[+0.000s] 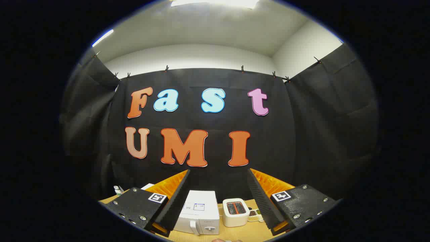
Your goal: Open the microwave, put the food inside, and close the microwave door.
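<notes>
Sticker on microwave top too small to read; square coded markers on claw.

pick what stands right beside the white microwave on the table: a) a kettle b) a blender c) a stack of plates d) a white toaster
d: a white toaster with two slots in its top stands on the wooden table right next to the closed microwave, both seen between the fingers of the open gripper.
</notes>
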Demonstrator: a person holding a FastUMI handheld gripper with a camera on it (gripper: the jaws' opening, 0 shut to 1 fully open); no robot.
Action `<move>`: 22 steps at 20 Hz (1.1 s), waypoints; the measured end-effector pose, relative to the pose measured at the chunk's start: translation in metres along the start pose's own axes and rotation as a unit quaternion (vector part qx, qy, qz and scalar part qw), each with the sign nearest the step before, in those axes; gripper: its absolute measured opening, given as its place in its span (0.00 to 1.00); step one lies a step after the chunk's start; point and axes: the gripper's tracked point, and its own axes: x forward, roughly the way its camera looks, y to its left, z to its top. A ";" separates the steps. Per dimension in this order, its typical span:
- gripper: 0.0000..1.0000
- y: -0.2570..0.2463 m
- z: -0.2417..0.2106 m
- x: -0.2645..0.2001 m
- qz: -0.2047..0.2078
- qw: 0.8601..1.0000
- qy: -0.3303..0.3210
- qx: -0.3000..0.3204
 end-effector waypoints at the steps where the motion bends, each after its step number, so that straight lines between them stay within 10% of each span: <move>1: 0.98 0.002 -0.002 0.000 0.002 1.000 0.003 0.001; 22: 0.98 0.033 -0.076 0.004 0.018 0.995 0.078 0.062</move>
